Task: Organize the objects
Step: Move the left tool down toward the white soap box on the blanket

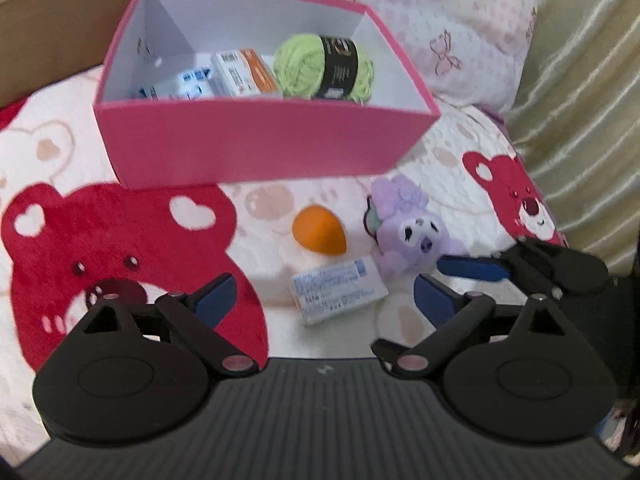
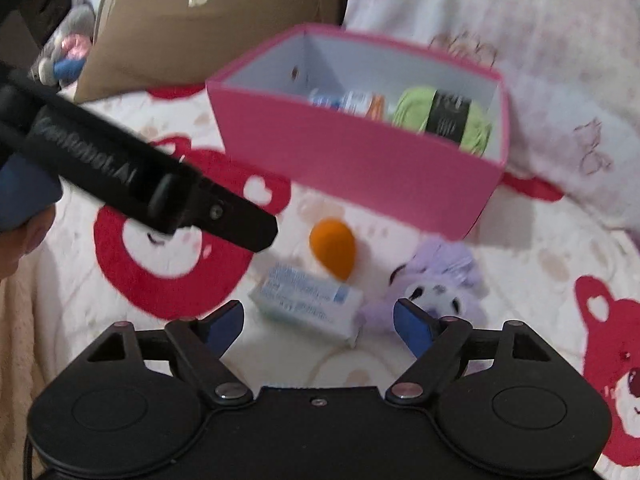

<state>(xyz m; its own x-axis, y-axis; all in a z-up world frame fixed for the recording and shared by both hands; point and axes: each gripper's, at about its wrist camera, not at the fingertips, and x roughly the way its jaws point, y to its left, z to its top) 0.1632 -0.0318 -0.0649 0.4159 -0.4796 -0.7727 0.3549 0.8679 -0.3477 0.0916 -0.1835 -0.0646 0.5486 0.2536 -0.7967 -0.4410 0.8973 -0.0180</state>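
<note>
A pink box (image 1: 256,140) (image 2: 352,160) stands on the bed and holds green yarn (image 1: 320,66) (image 2: 444,120) and small cartons (image 1: 244,72). In front of it lie an orange sponge (image 1: 318,230) (image 2: 334,246), a white and blue carton (image 1: 338,288) (image 2: 308,304) and a purple plush toy (image 1: 412,228) (image 2: 436,284). My left gripper (image 1: 322,300) is open and empty, near the carton. My right gripper (image 2: 318,324) is open and empty, with the carton between its fingers' line and the plush by the right finger (image 2: 412,324). It also shows in the left wrist view (image 1: 472,268).
The bed cover (image 1: 120,248) is white with red bears. A pink-patterned pillow (image 1: 460,32) lies behind the box, a brown cushion (image 2: 192,20) at back left. The left gripper's body (image 2: 140,184) crosses the left of the right wrist view.
</note>
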